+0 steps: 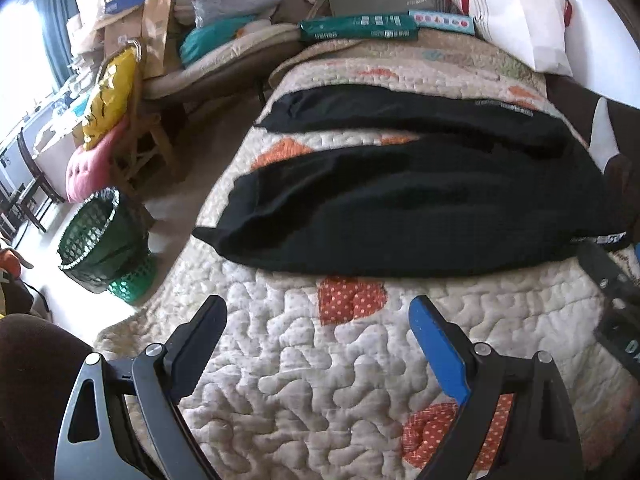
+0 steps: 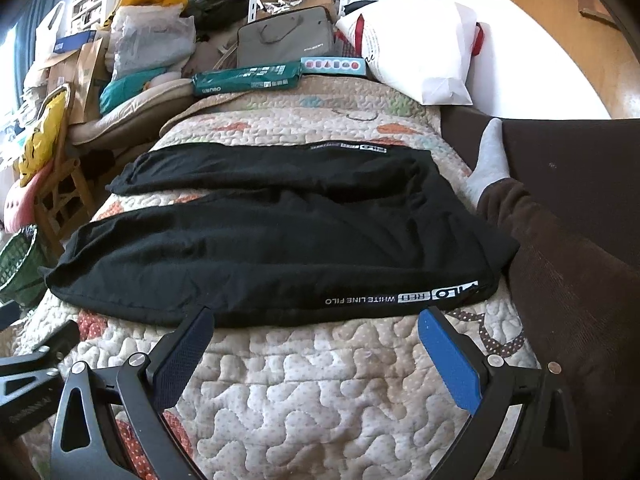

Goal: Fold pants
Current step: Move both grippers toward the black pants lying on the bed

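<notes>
pants (image 2: 280, 236) lie spread on the quilt (image 2: 320, 392), legs running leftward, waistband right; right gripper (image 2: 316, 330), jaws wide and empty, sits almost at their near hem, seemingly closer than the equally wide left gripper (image 1: 318, 320)

Daylight floods in from a window (image 1: 24, 40) at the far left, blown out to white glare, and leaves the quilted bed (image 1: 300, 380) evenly bright with soft shadows. The black pants (image 2: 280, 240) read as a near-featureless dark mass. Both fisheye views bend strongly and darken at the corners; far clutter looks slightly soft.
</notes>
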`<state>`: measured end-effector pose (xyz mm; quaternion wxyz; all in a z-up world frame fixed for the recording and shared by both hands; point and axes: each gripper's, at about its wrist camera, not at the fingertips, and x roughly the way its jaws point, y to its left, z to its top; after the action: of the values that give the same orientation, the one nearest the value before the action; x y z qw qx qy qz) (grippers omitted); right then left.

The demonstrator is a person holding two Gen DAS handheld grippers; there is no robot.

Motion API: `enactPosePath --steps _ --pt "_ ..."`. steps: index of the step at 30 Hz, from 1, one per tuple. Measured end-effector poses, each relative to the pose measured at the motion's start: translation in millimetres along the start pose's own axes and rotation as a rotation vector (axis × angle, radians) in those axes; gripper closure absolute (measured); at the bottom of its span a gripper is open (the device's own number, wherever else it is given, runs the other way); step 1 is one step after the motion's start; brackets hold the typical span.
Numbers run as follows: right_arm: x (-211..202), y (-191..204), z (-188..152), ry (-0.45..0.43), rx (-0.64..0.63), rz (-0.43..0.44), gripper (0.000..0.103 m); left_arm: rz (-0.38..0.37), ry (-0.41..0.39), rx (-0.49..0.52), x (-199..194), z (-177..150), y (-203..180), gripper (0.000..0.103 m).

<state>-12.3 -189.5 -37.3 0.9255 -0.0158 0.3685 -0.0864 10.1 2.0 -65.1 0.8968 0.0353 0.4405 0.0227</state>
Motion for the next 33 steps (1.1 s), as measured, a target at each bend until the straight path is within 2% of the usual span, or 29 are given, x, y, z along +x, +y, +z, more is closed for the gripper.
enactPosePath --steps 8,11,15,17,24,30,33 --pt "7.8 -3.7 -2.8 0.031 0.020 0.002 0.000 -0.016 0.100 0.016 32.0 -8.6 -5.6 0.011" --pt "6.9 -3.7 -2.8 0.026 0.018 0.000 0.000 -0.020 0.105 0.009 35.2 -9.7 -6.0 0.011" --pt "3.6 -1.8 -2.7 0.013 0.010 -0.003 0.000 -0.033 0.133 -0.044 41.2 -11.0 1.6 0.001" --pt "2.2 -1.1 -2.4 0.007 0.006 -0.002 0.000 -0.068 0.150 -0.093 45.8 -11.9 8.5 0.000" --pt "-2.1 1.3 -1.6 -0.007 -0.004 0.006 0.000 -0.071 0.125 -0.099 45.1 -16.2 7.7 0.000" --pt "-6.0 -2.1 0.3 -0.021 0.037 0.033 0.000 -0.080 0.154 -0.064 40.4 -12.5 8.9 0.000" --pt "-1.7 -3.3 2.0 0.025 0.059 0.088 0.000 -0.061 0.110 -0.057 28.8 -9.0 10.6 0.005"
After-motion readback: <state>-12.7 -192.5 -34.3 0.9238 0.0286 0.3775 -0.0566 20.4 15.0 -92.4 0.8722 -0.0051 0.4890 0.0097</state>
